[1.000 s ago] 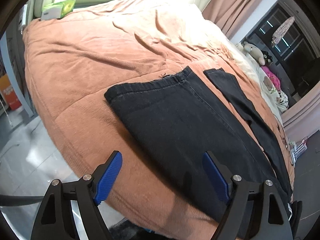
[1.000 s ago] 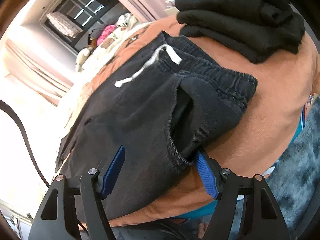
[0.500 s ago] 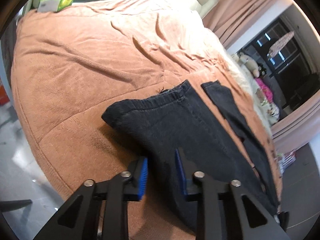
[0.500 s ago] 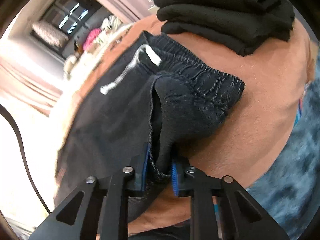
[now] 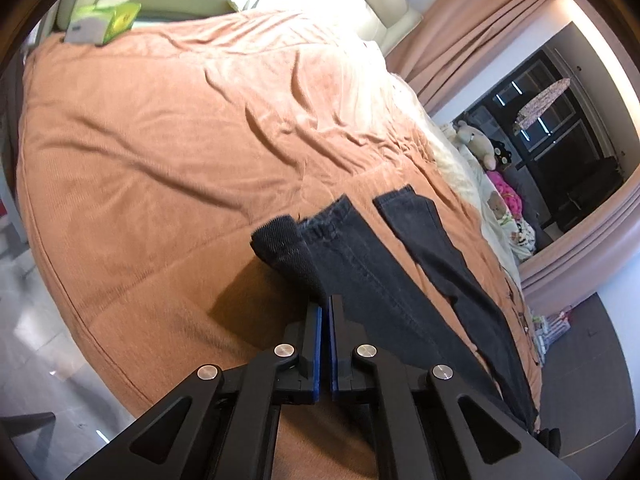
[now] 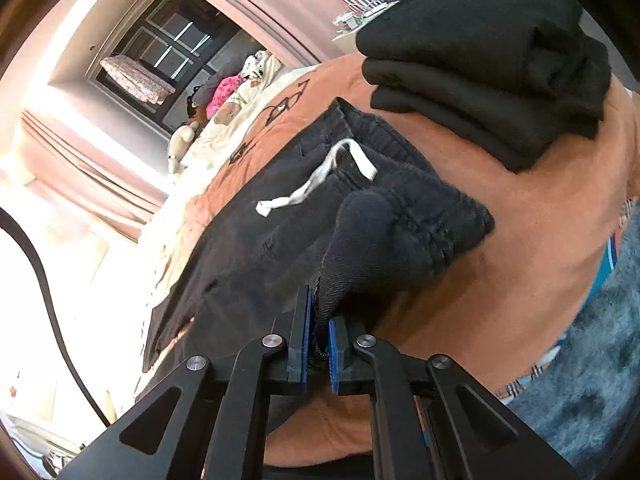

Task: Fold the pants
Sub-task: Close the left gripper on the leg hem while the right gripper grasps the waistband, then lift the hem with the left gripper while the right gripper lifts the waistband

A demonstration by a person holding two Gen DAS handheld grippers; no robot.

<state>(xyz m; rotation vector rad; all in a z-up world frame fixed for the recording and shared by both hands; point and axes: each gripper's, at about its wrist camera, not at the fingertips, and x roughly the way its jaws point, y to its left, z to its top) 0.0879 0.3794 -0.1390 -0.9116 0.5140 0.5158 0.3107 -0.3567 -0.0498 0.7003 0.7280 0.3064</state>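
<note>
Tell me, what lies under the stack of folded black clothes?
The stack of folded black clothes rests on the orange bedspread. The bedspread directly beneath it is covered, so anything hidden there cannot be seen.

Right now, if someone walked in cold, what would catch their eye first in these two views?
Probably the dark pants spread on the orange bedcover, pinched at both ends: the left gripper lifts a leg cuff, and the right gripper clamps the bunched waistband near the white drawstring. Next, the folded black stack beyond the waistband, and the green tissue box at the far end.
</note>
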